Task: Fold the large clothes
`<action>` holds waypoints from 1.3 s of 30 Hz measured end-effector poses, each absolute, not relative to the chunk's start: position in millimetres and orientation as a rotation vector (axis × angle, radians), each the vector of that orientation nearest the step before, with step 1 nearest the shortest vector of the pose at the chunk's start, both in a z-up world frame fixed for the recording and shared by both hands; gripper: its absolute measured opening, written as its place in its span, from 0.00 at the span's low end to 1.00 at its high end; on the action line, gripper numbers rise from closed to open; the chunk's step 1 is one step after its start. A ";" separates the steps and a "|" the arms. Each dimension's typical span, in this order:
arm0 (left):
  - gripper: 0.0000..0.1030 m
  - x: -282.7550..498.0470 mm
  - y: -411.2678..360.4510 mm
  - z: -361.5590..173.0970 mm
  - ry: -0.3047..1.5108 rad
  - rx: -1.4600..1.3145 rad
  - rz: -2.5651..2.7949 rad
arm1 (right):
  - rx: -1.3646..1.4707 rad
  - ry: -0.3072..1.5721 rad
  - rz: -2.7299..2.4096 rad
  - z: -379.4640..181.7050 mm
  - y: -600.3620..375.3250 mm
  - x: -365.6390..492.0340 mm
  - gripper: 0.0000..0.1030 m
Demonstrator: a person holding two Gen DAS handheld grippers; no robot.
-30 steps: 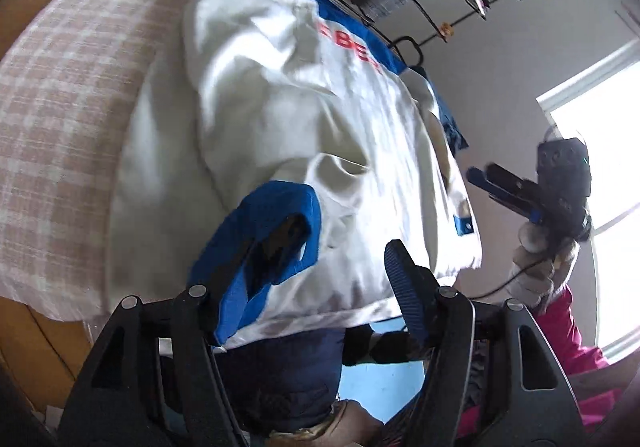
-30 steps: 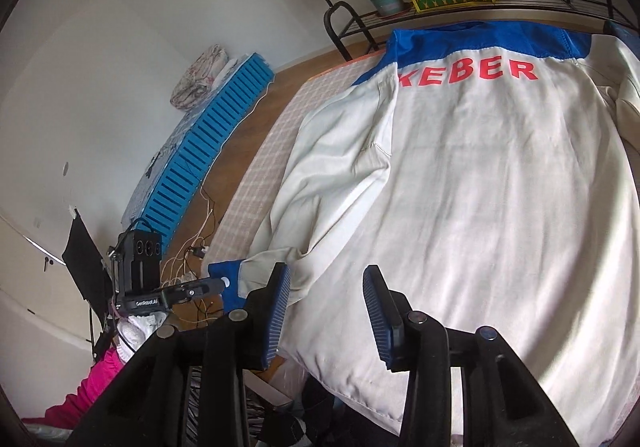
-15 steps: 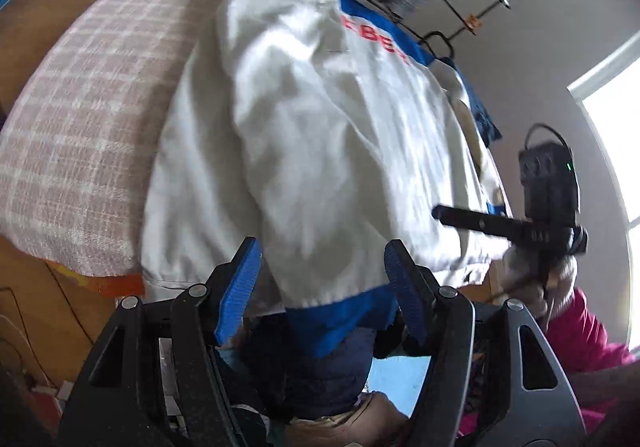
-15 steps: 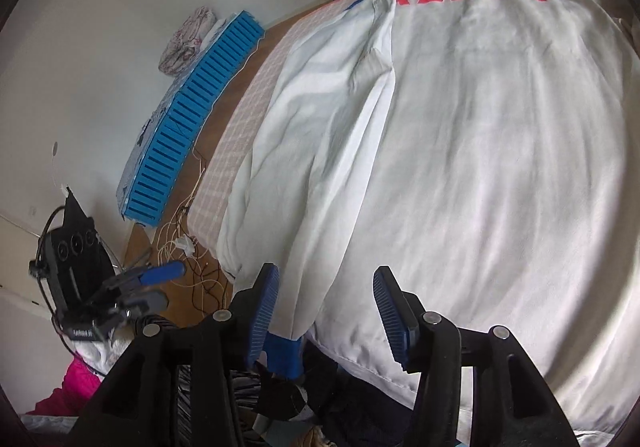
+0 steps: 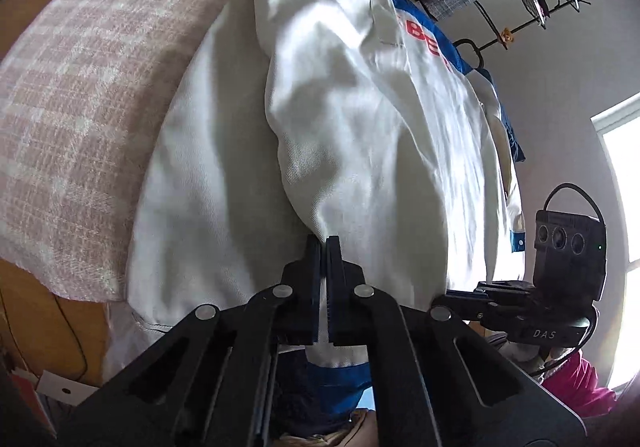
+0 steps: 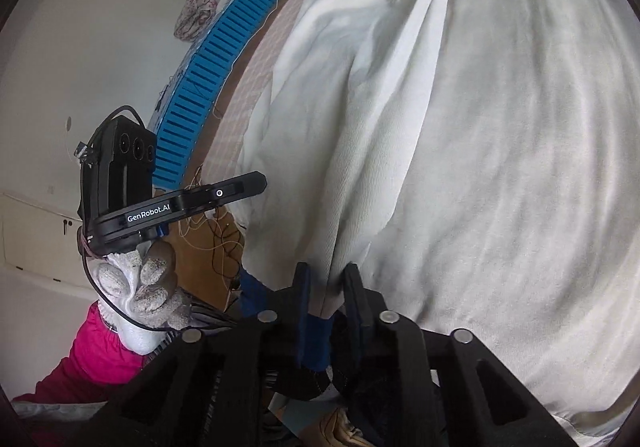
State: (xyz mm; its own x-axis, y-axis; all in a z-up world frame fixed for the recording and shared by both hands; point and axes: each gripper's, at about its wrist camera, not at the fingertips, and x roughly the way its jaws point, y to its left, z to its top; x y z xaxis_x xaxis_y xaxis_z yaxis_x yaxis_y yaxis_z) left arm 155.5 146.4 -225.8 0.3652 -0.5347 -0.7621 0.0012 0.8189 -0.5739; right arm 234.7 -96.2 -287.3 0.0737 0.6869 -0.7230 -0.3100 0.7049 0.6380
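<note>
The white jacket (image 5: 360,135) with blue trim and red letters is lying spread, back side up, on the worktop covered by a pink checked cloth (image 5: 80,87). The left tongs (image 5: 324,243) are clenching on a fold of its sleeve, near the hem. The right tongs (image 6: 326,273) are gripping the white sleeve just above its blue cuff (image 6: 316,339).

Your jacket (image 6: 500,167): red lettering cut by top edge | blue cuff (image 6: 316,343) half hidden behind your right tongs (image 6: 326,279) | left tongs (image 5: 324,243) cover sleeve end
</note>
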 end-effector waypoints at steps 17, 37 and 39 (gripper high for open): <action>0.00 148.5 178.4 -235.9 1.140 -0.329 -0.182 | 0.187 1.310 0.824 -294.7 -9.9 232.5 0.01; 0.00 139.8 203.4 -220.6 1.095 -0.400 -0.173 | -0.049 1.131 0.785 -266.2 -0.1 249.2 0.23; 0.00 142.0 209.6 -223.5 1.107 -0.426 -0.167 | -0.052 1.159 0.780 -278.3 5.3 254.1 0.23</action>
